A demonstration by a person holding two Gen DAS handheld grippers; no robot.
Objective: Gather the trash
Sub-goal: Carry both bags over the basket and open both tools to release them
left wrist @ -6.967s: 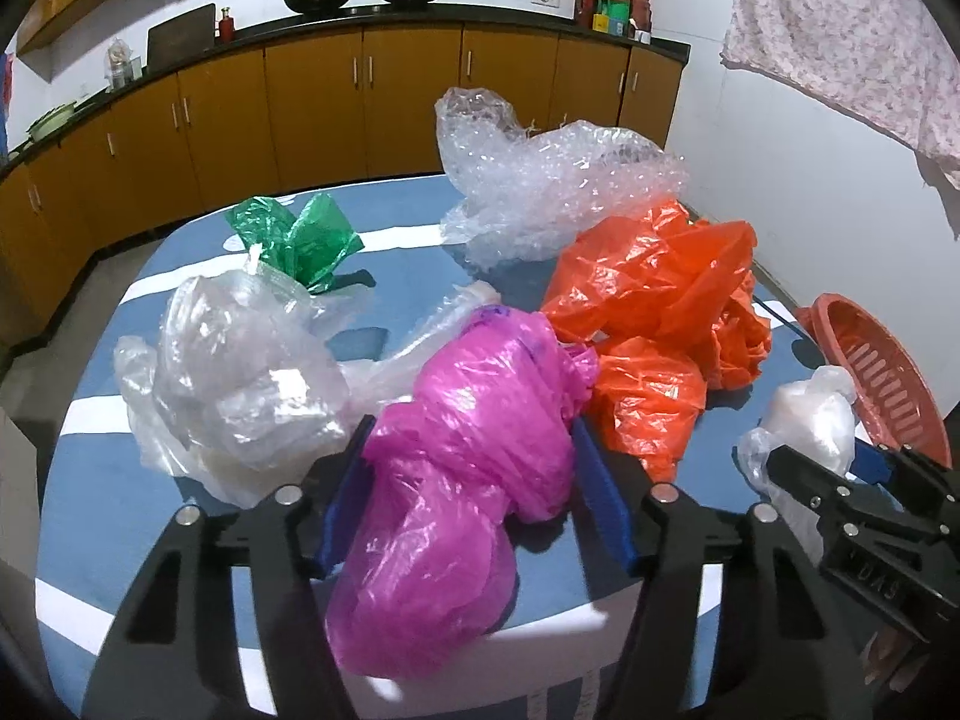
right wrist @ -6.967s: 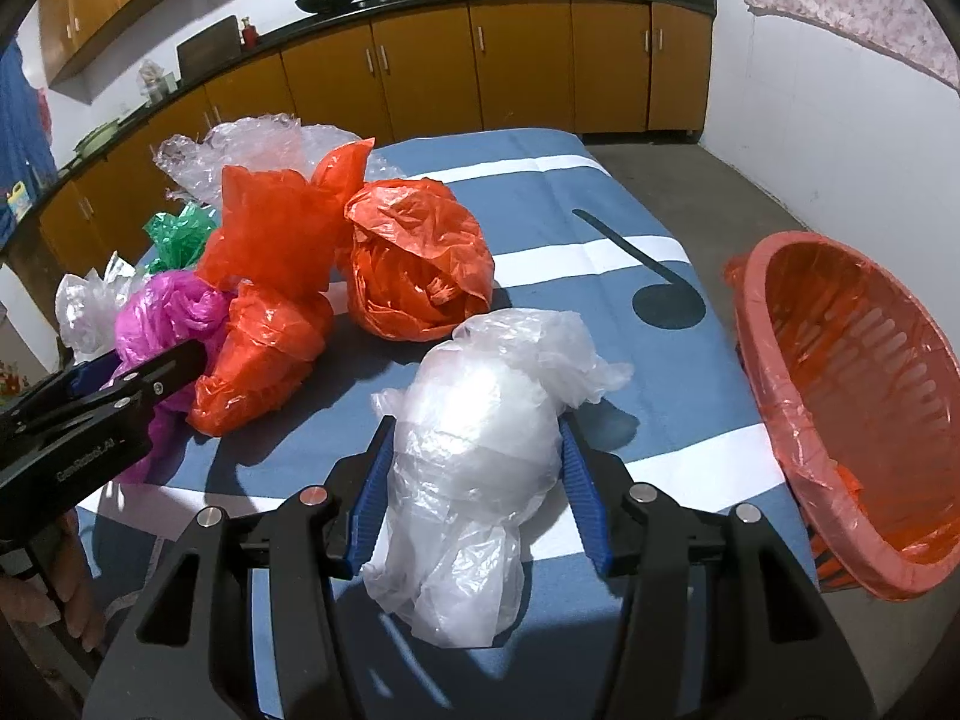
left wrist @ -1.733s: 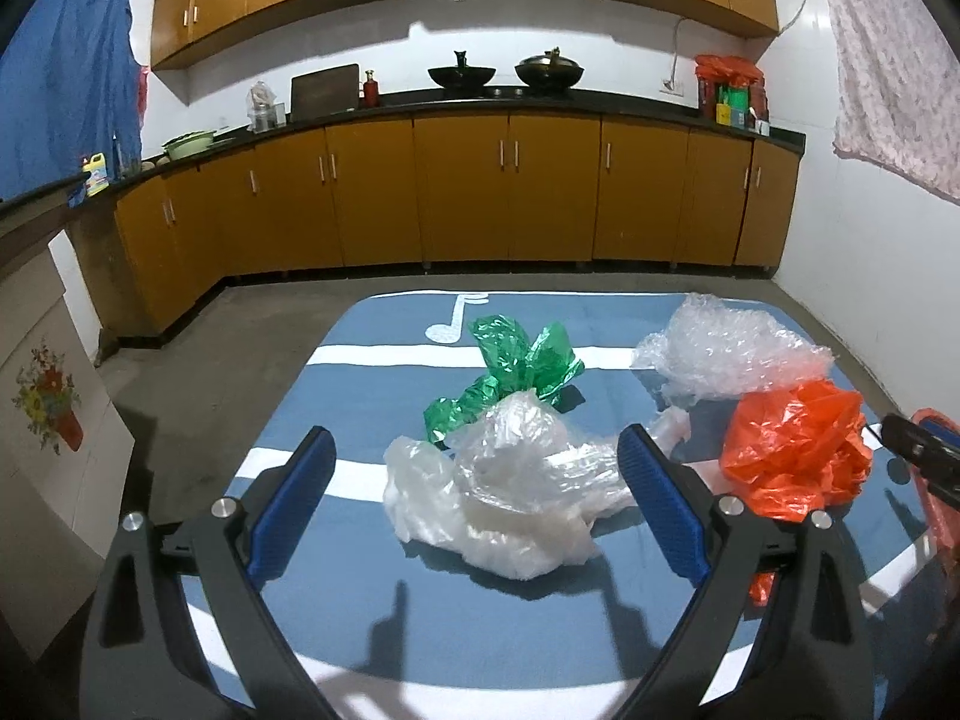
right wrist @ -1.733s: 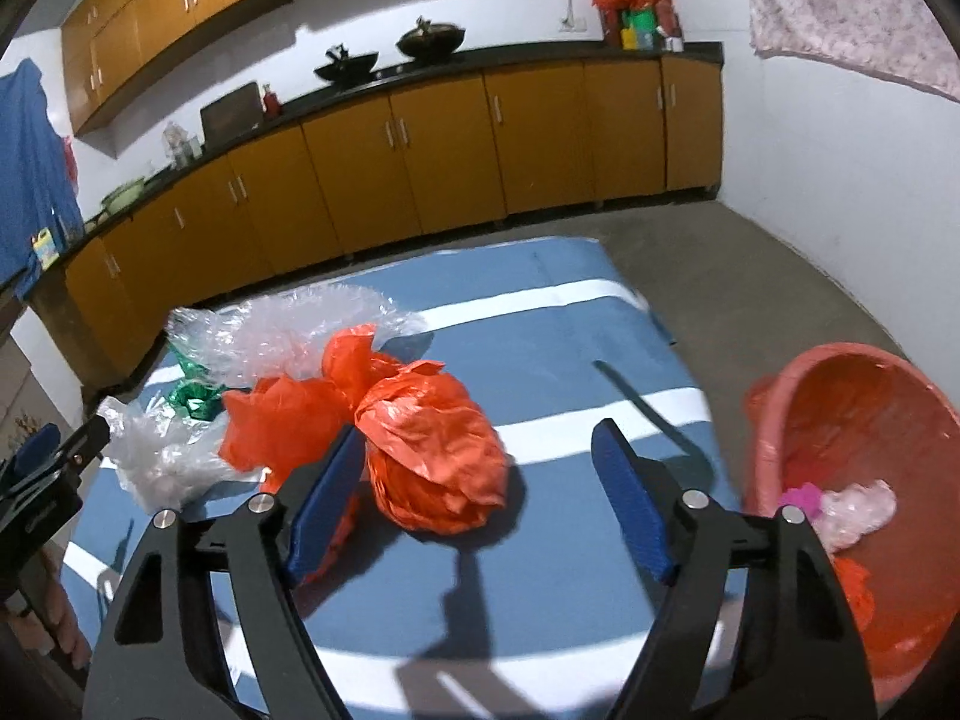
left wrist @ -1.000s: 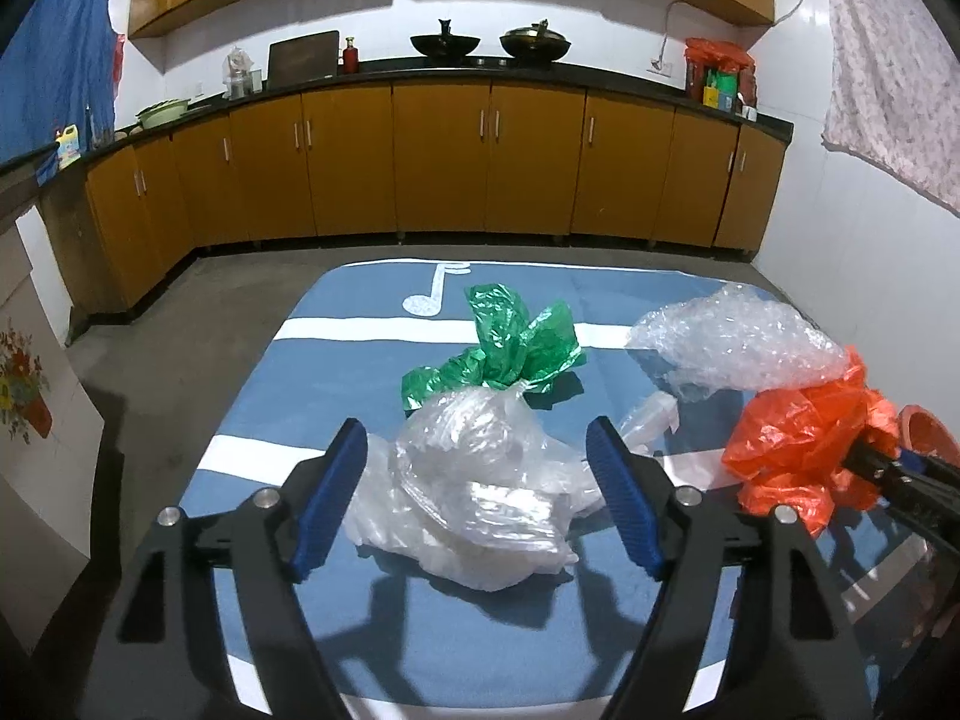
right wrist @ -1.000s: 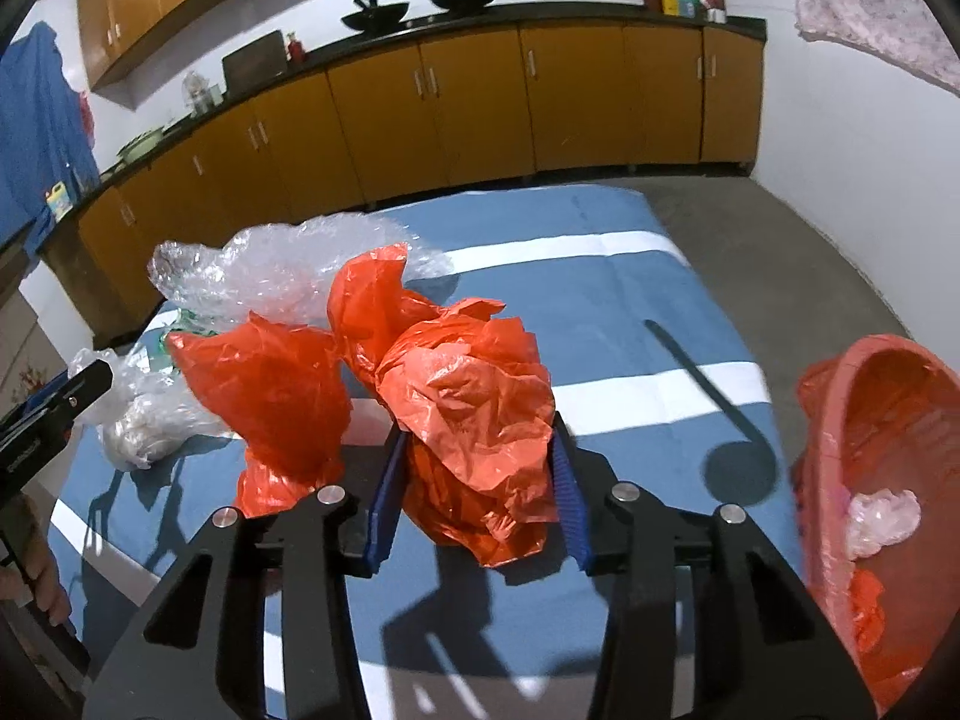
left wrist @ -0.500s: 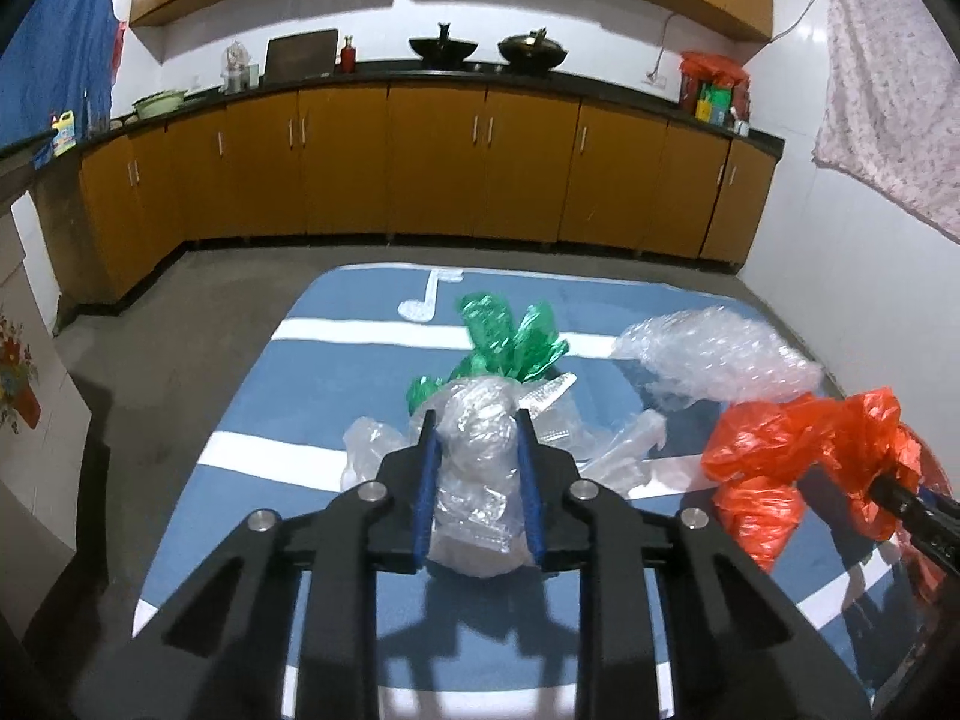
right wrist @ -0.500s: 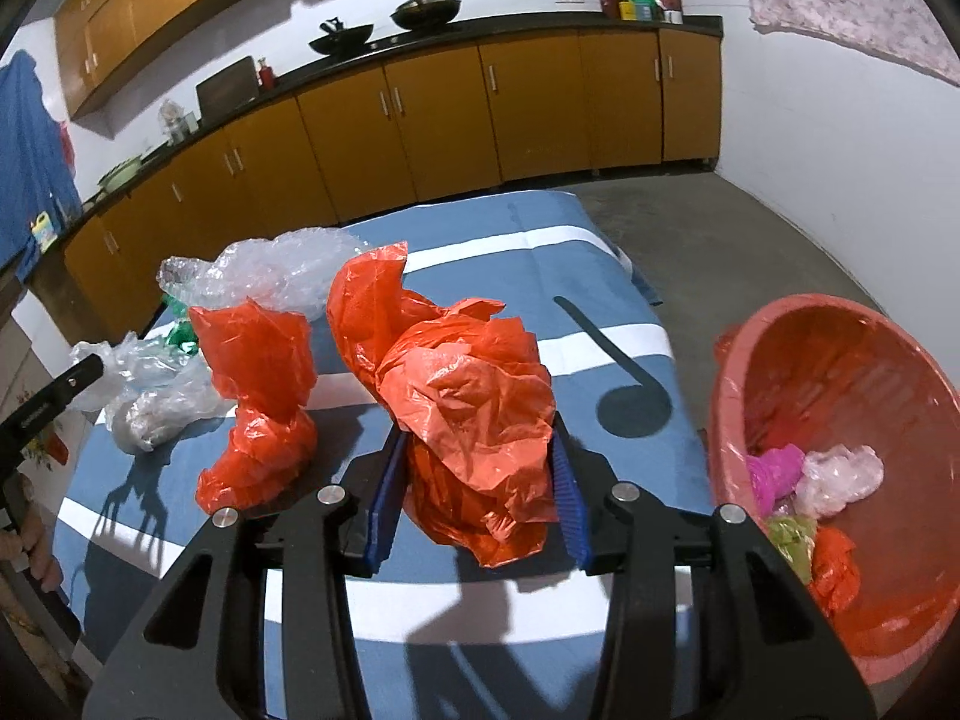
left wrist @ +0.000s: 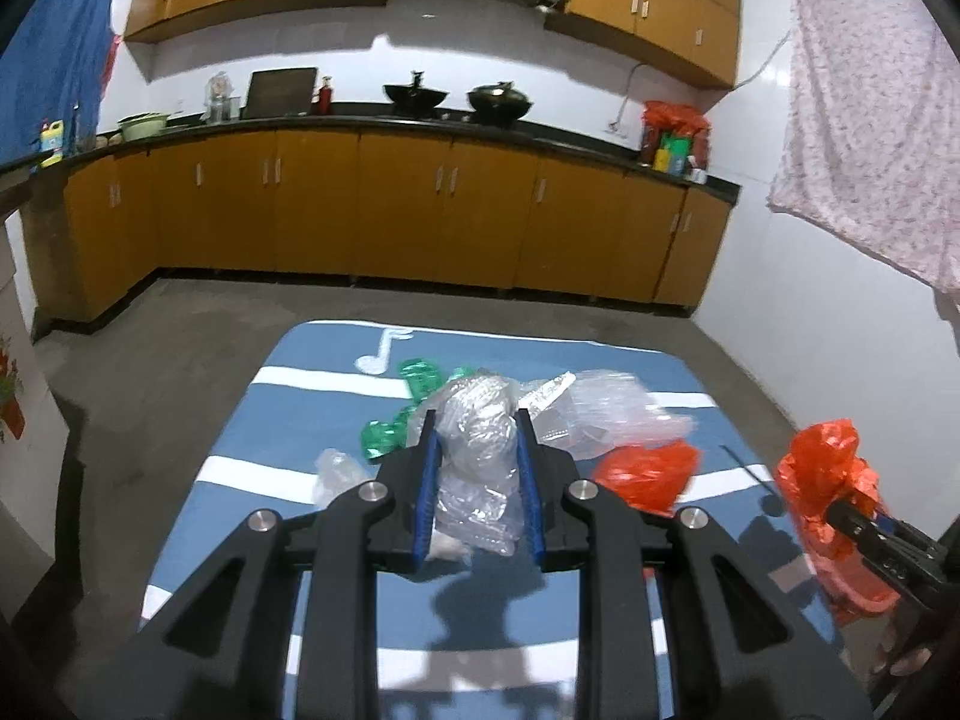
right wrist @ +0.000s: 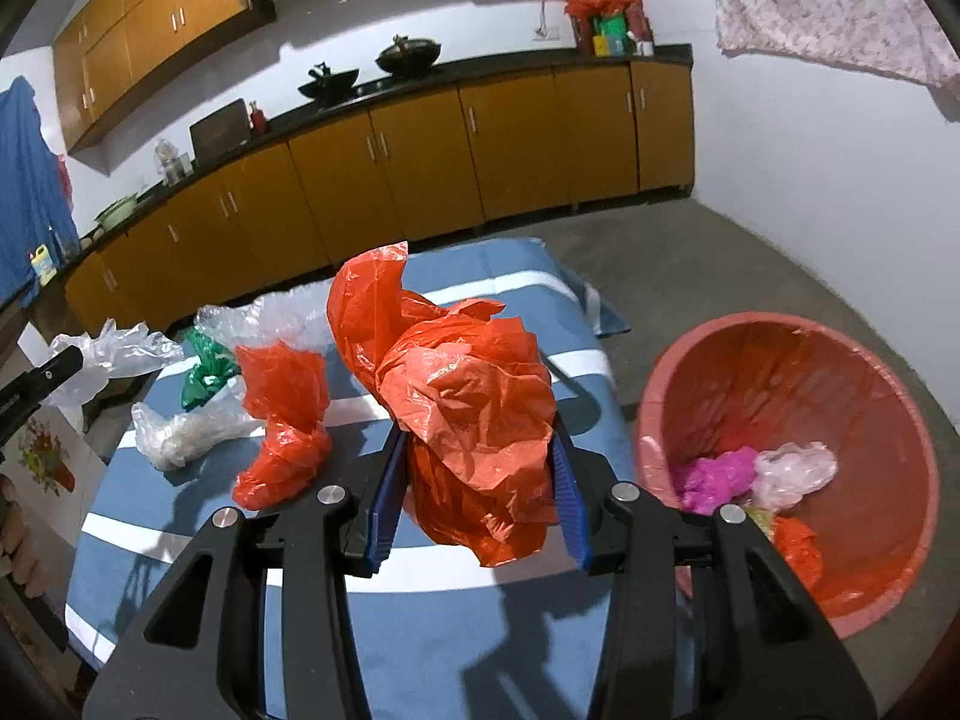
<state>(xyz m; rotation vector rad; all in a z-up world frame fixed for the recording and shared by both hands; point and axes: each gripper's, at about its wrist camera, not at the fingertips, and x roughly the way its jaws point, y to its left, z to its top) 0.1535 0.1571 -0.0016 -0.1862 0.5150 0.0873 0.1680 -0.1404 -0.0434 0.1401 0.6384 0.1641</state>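
Left gripper [left wrist: 474, 450] pinches crumpled clear plastic bag [left wrist: 477, 420], frame centre; right gripper [right wrist: 477, 474] pinches crumpled orange plastic bag [right wrist: 468, 396], round red basket [right wrist: 900, 408] lower right.

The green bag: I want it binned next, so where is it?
In the right wrist view the green bag lies on the table's far left, between the bubble wrap and a small orange bag.

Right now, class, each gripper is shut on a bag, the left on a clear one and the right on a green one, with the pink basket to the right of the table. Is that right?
Not quite. The right gripper is shut on an orange bag, not a green one, as the right wrist view shows. The left gripper does clamp a clear bag, and the pink basket stands right of the table.
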